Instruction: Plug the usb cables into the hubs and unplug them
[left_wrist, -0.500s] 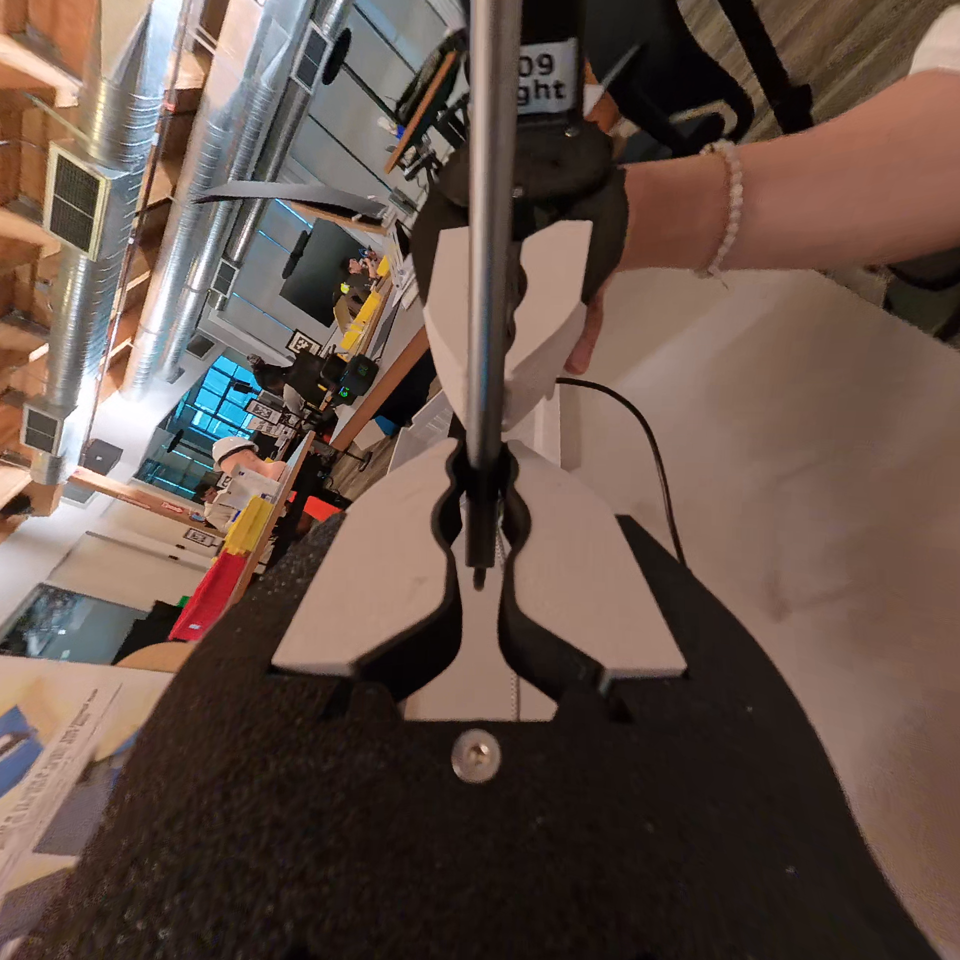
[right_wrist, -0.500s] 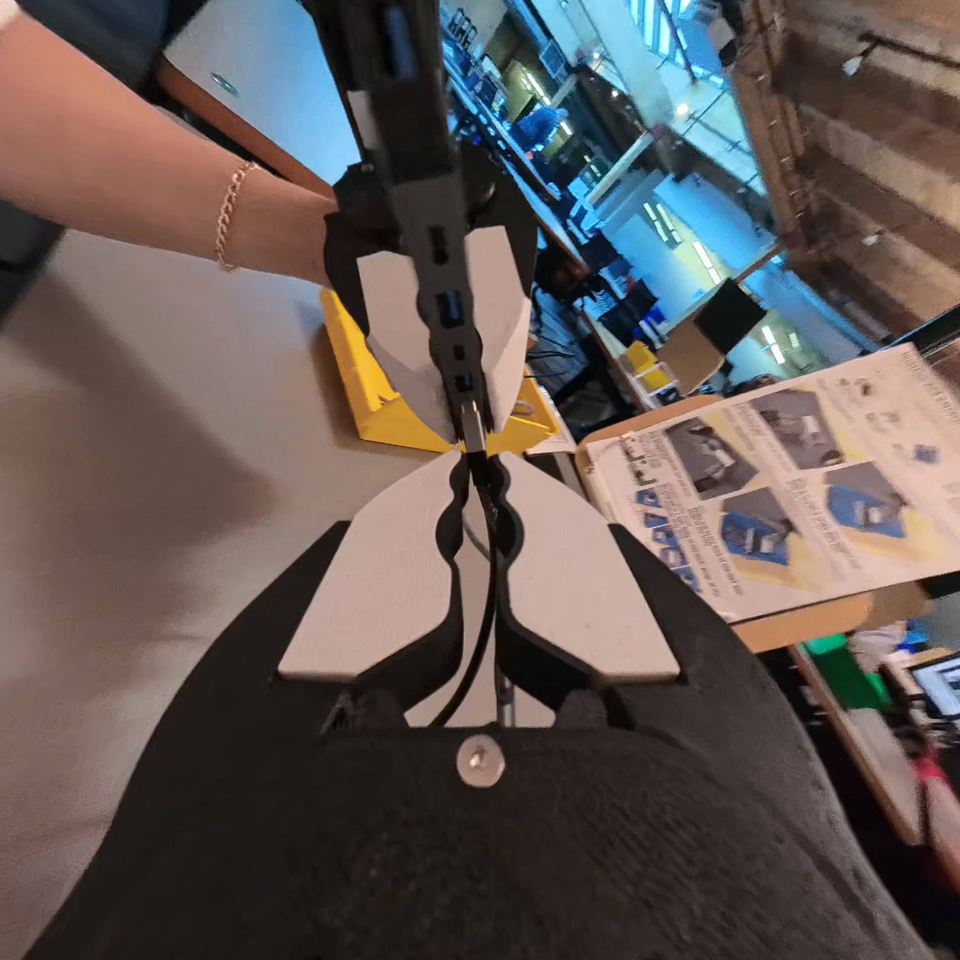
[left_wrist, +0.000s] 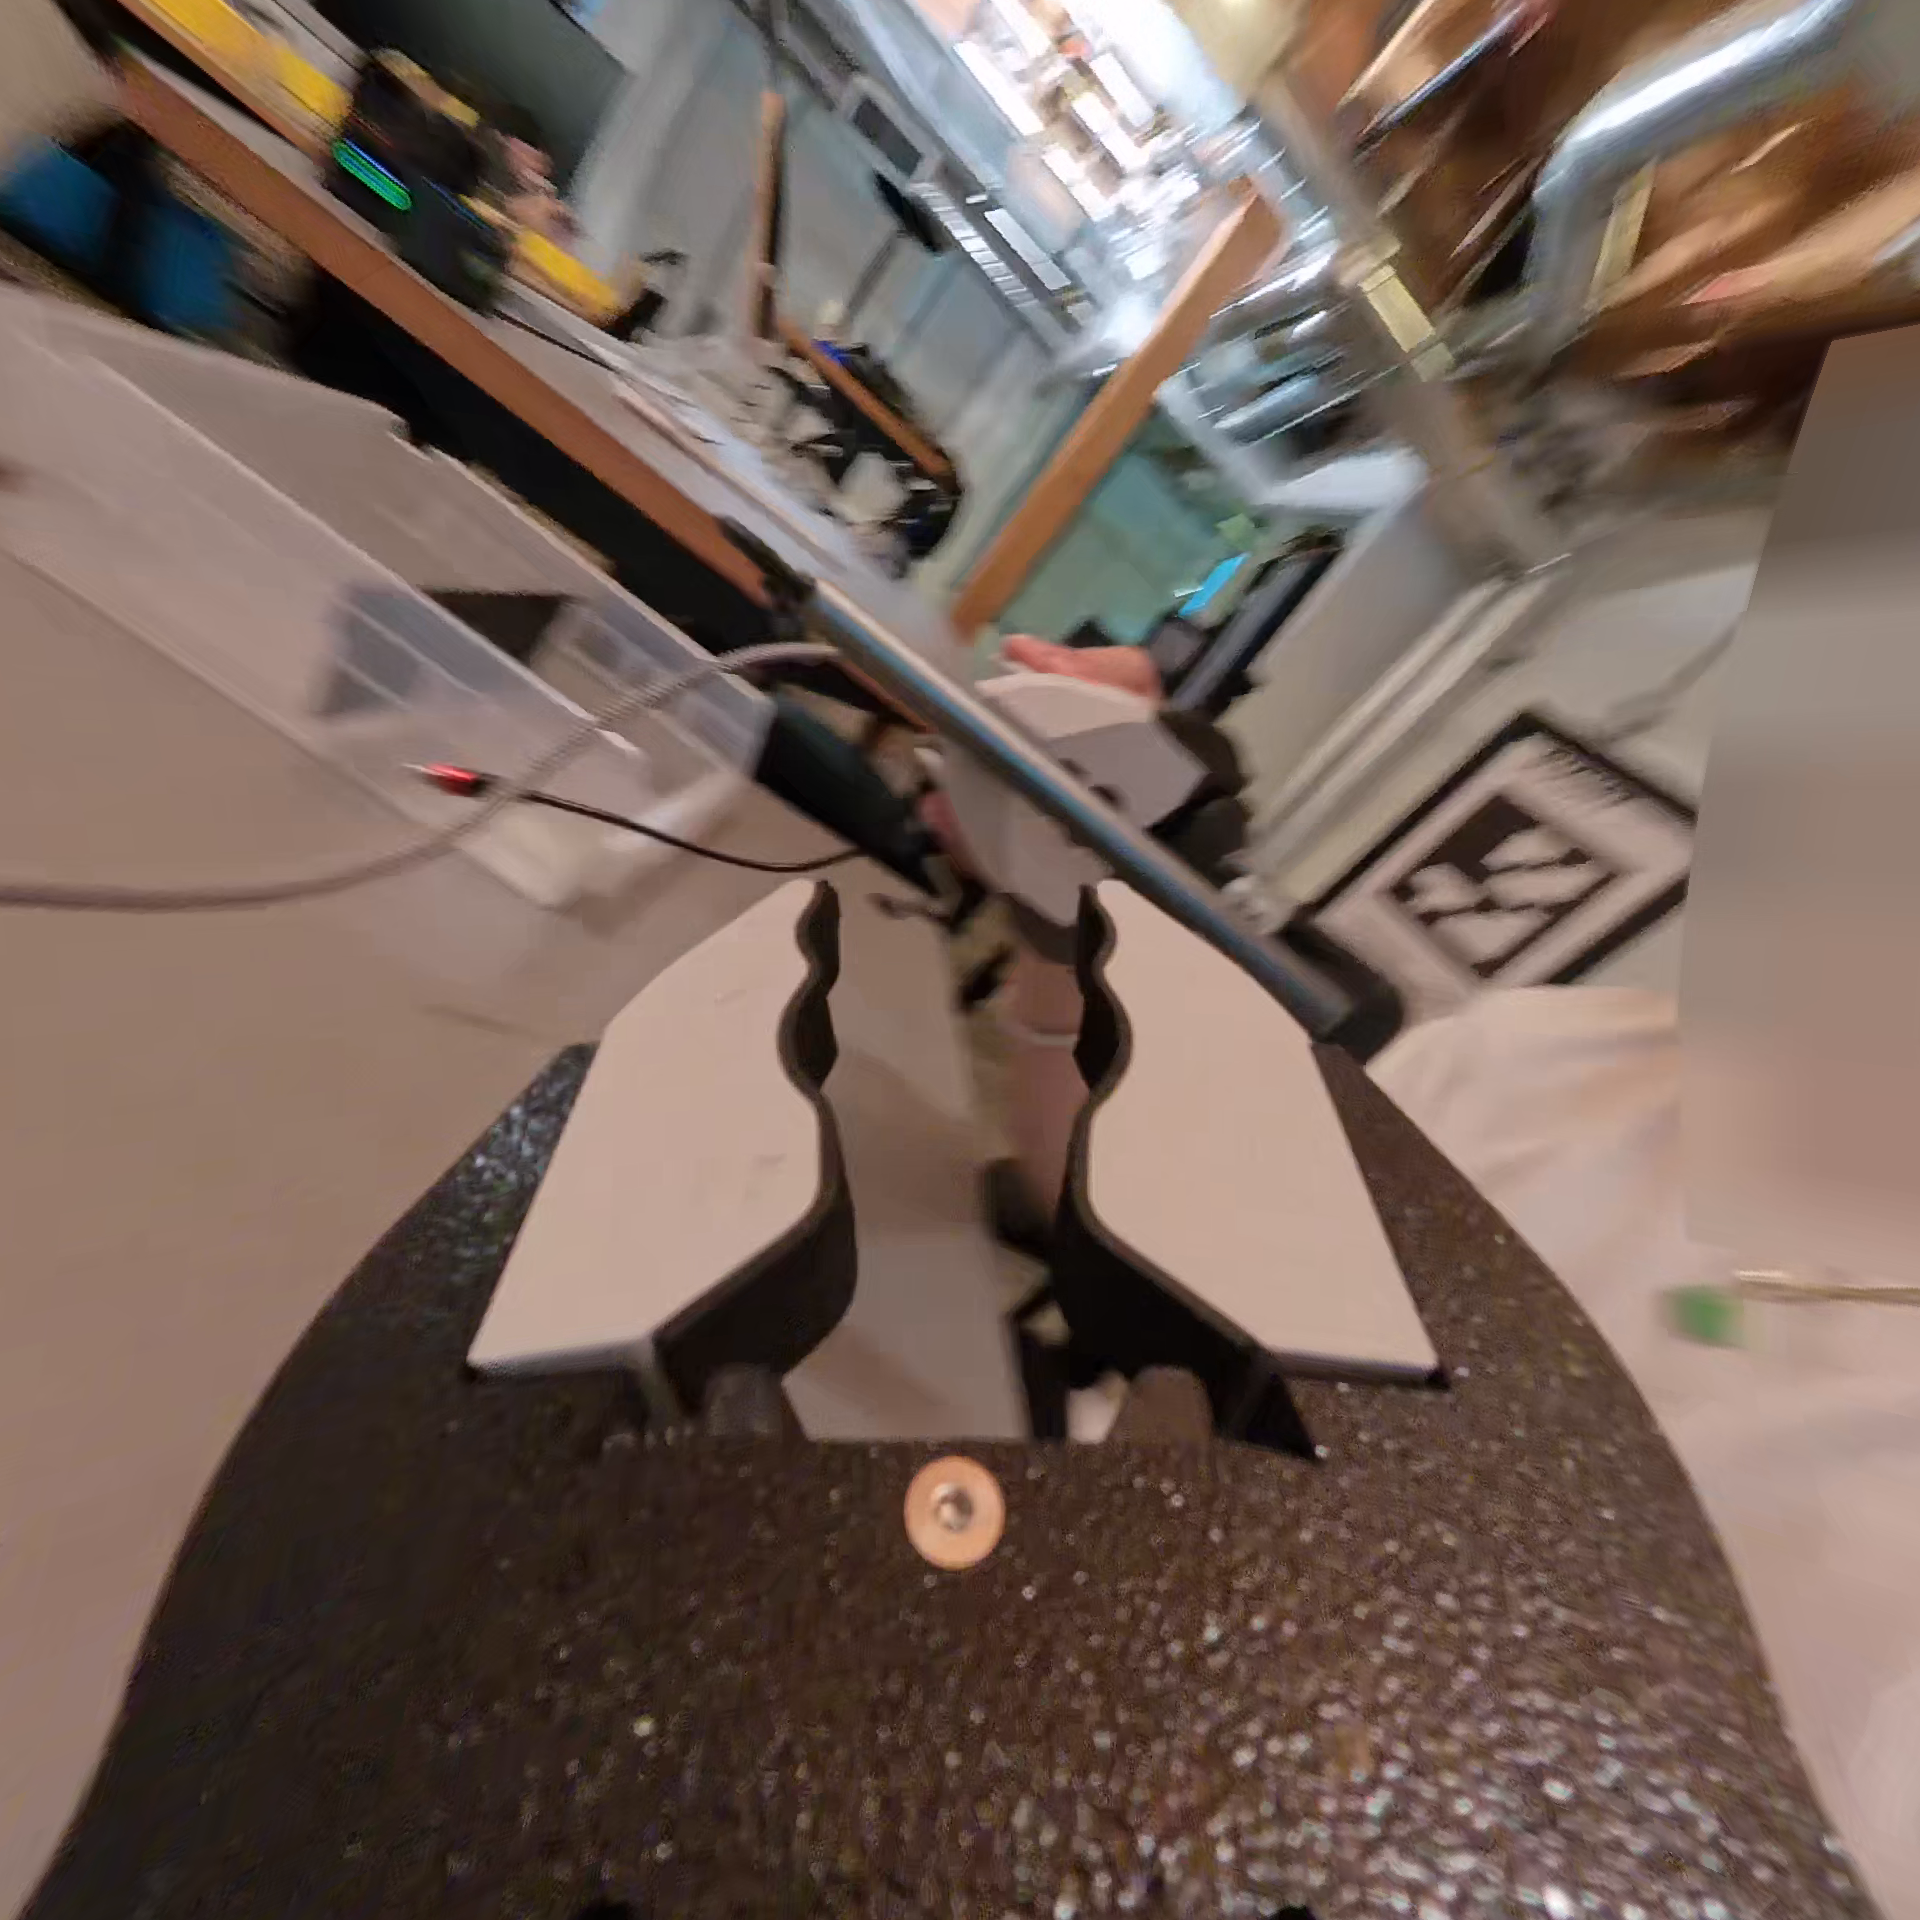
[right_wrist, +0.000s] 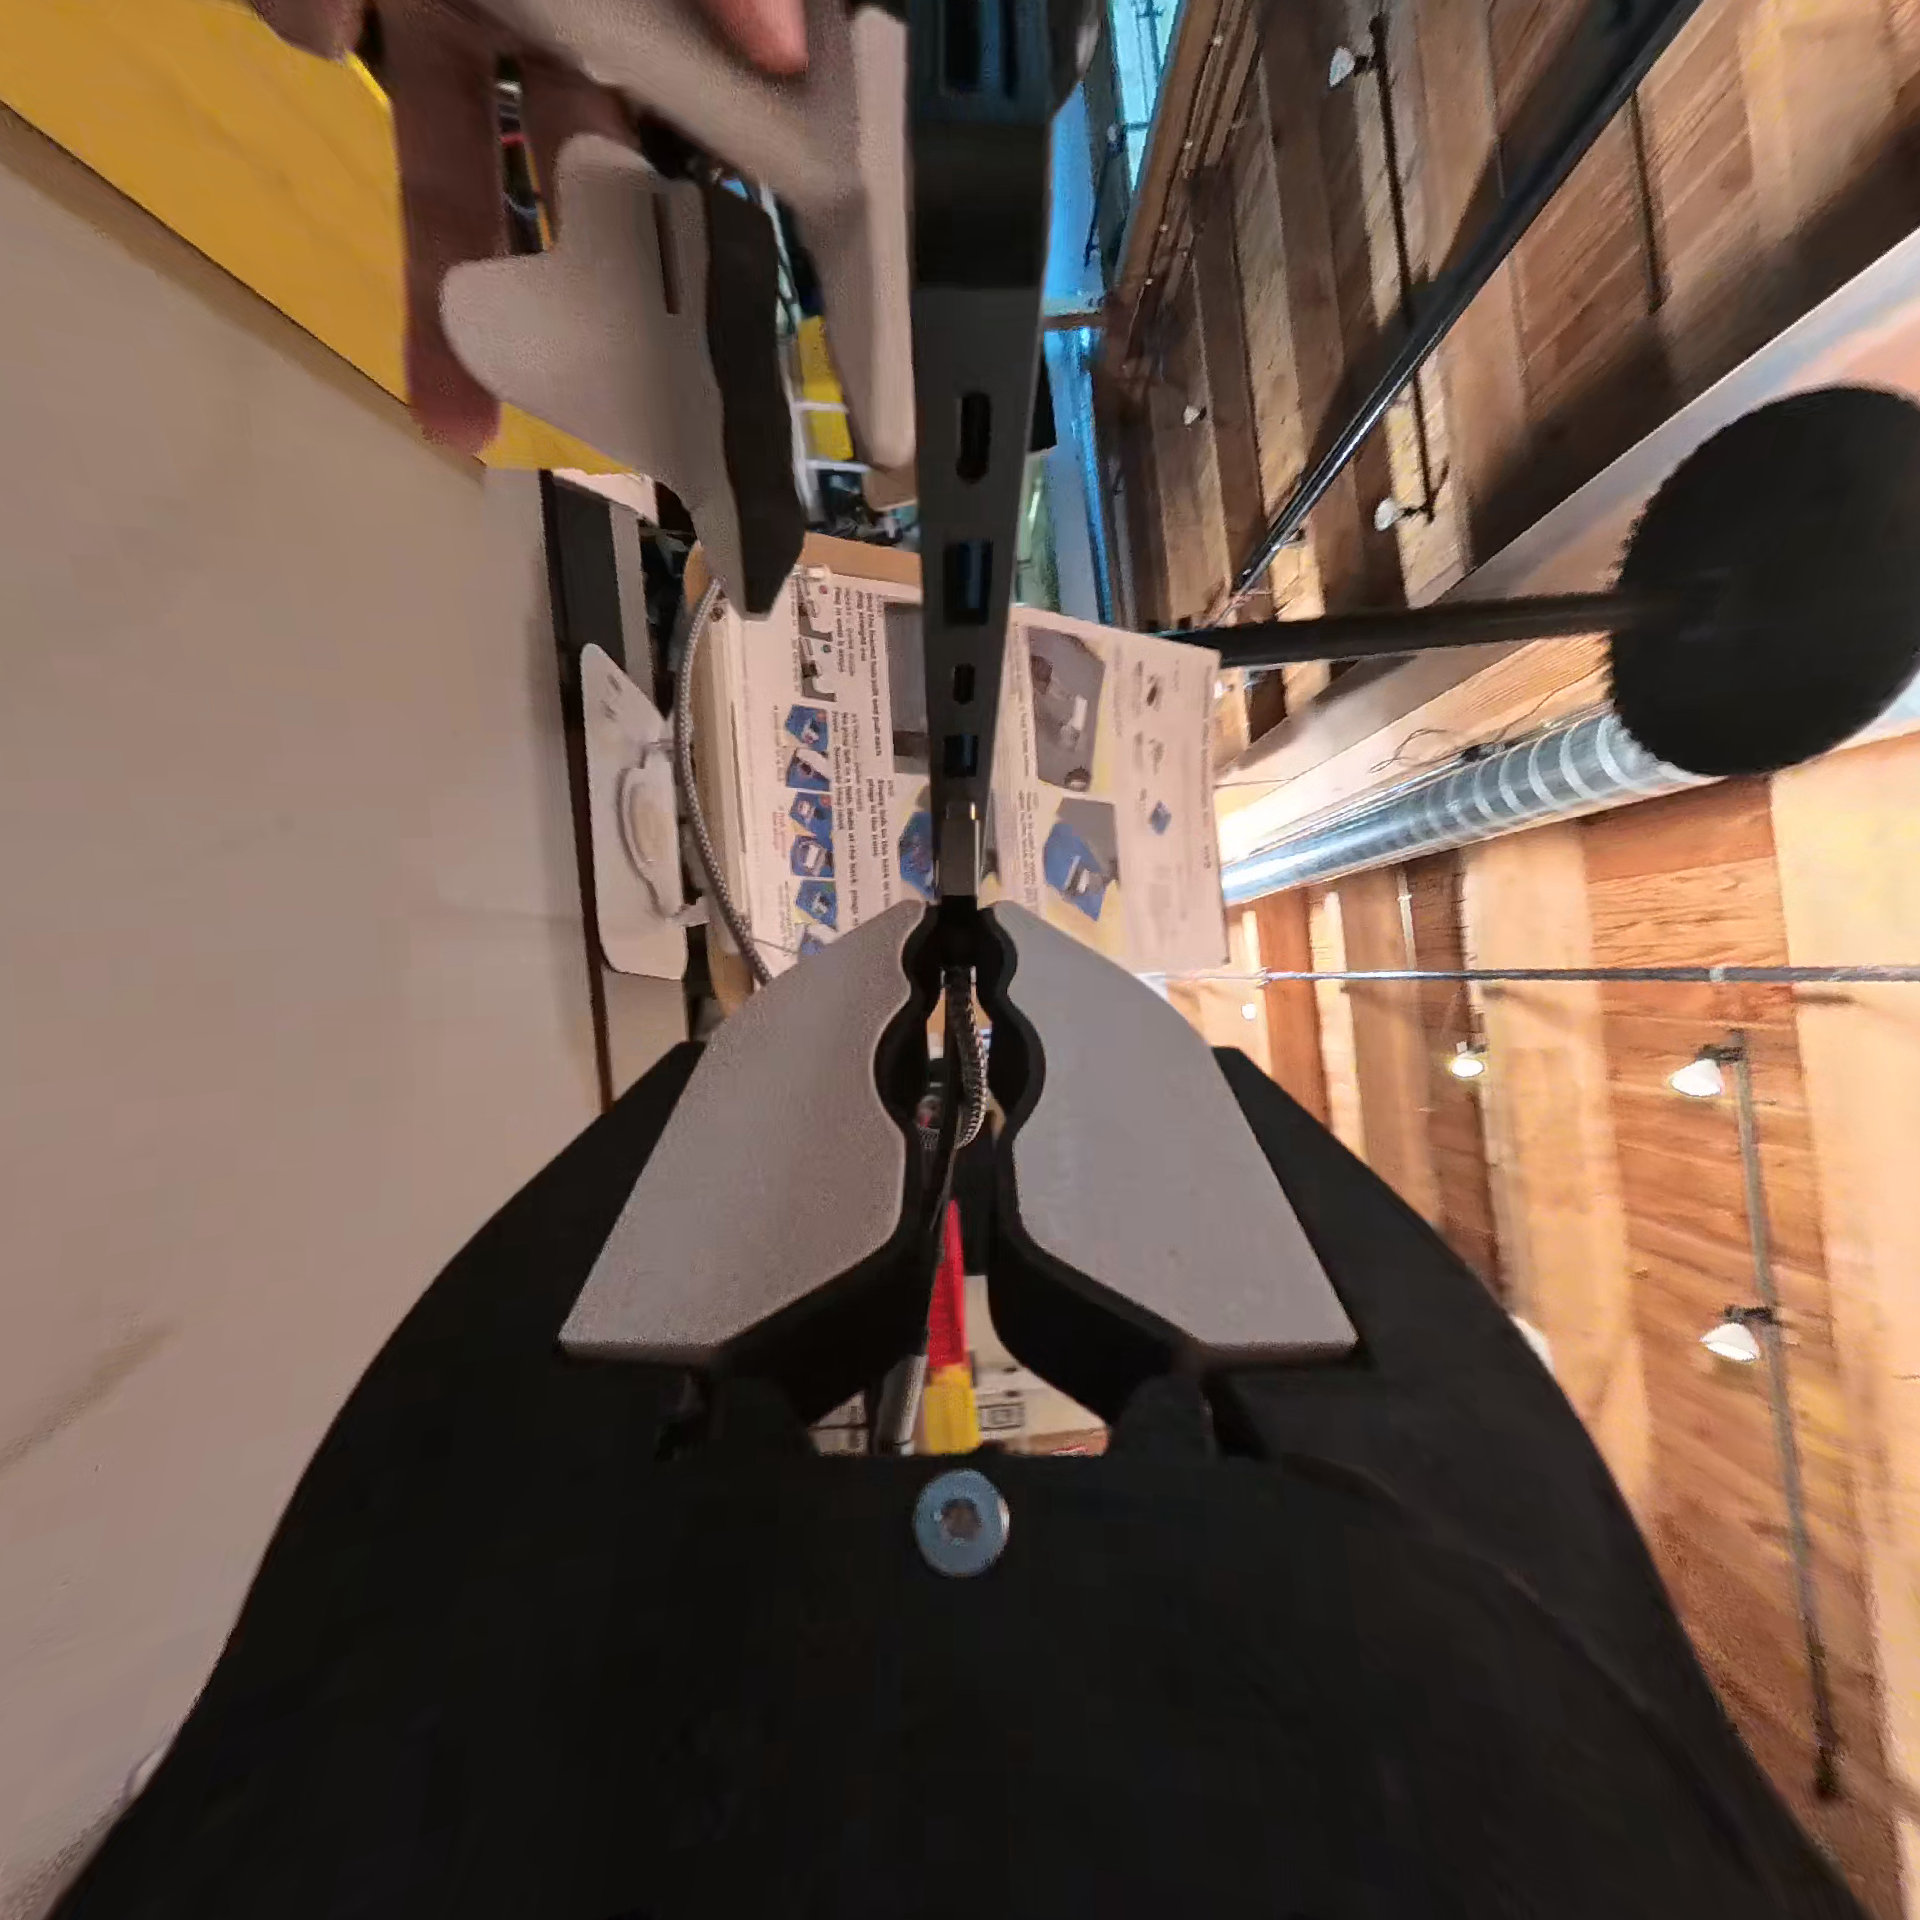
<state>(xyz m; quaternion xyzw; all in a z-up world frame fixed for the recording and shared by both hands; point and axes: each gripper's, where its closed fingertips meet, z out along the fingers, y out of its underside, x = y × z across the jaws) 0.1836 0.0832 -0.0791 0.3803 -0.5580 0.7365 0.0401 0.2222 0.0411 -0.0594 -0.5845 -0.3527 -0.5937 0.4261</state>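
Grey fingers of the right gripper (right_wrist: 958, 914) are pinched narrow on a braided usb cable (right_wrist: 964, 1049), its metal plug (right_wrist: 958, 847) at the near end port of the dark hub (right_wrist: 971, 343). The hub is edge-on, just ahead of the fingers. The left gripper (left_wrist: 954, 914) has its fingers parted, nothing between them; the hub's bar (left_wrist: 1049, 790) crosses just beyond its right fingertip. Beige table (right_wrist: 260, 831) lies left; a printed sheet (right_wrist: 1101, 790) is farther off.
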